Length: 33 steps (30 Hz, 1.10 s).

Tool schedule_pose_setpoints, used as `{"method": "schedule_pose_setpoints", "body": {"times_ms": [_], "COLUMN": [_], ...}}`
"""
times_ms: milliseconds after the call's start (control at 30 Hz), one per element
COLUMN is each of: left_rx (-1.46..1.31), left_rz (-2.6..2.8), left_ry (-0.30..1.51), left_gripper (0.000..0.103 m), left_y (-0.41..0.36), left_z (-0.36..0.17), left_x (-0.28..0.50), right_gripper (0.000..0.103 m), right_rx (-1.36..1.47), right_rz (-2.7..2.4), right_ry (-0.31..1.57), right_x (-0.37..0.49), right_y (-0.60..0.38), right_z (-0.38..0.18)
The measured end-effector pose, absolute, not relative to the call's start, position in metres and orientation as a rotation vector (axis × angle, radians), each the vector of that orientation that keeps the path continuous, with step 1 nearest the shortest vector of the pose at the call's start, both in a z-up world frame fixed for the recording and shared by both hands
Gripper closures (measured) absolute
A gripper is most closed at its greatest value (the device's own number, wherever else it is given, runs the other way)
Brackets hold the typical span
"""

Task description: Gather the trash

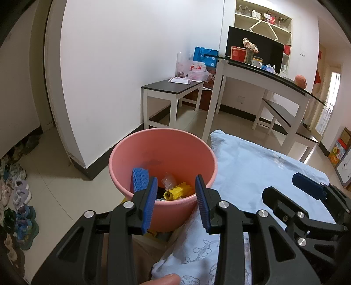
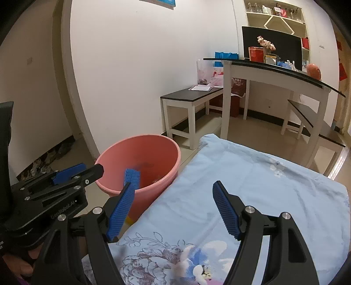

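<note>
A pink bucket (image 1: pixel 162 153) stands on the floor beside the blue-sheeted table; it also shows in the right wrist view (image 2: pixel 140 157). Inside lie a blue sponge (image 1: pixel 140 178), a yellow wrapper (image 1: pixel 178 190) and a clear plastic scrap (image 1: pixel 168 180). My left gripper (image 1: pixel 176 190) is open and empty, just above the bucket's near rim. My right gripper (image 2: pixel 173 197) is open and empty over the light blue floral sheet (image 2: pixel 252 186), right of the bucket. Each gripper shows in the other's view, the right one (image 1: pixel 307 190) and the left one (image 2: pixel 72 173).
A white dining table (image 1: pixel 258 76) with a dark glass top stands behind, with two benches (image 1: pixel 173 89) beside it. Bags and a tray lie on the left bench. Shoes (image 1: pixel 19 197) line the floor at left. Shelves (image 1: pixel 263 17) fill the far wall.
</note>
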<state>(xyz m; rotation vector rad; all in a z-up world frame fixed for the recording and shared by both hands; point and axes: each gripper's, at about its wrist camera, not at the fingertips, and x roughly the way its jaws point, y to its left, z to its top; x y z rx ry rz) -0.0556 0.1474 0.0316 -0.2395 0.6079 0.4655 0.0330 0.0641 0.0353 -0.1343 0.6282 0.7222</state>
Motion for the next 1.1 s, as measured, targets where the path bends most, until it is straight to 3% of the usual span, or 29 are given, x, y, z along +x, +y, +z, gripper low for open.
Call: {"method": "schedule_pose_setpoints", "body": {"times_ms": [1100], "left_rx": [-0.195], "left_rz": [0.442], "left_ry": [0.6], "left_gripper": [0.067], "left_y": [0.121], "left_z": [0.032], "left_x": [-0.061], "right_gripper": [0.03], "right_rx": [-0.103], "right_rz": [0.668], "right_ry": [0.59], "right_x": [0.021], "right_y": [0.031], "right_z": [0.042]}}
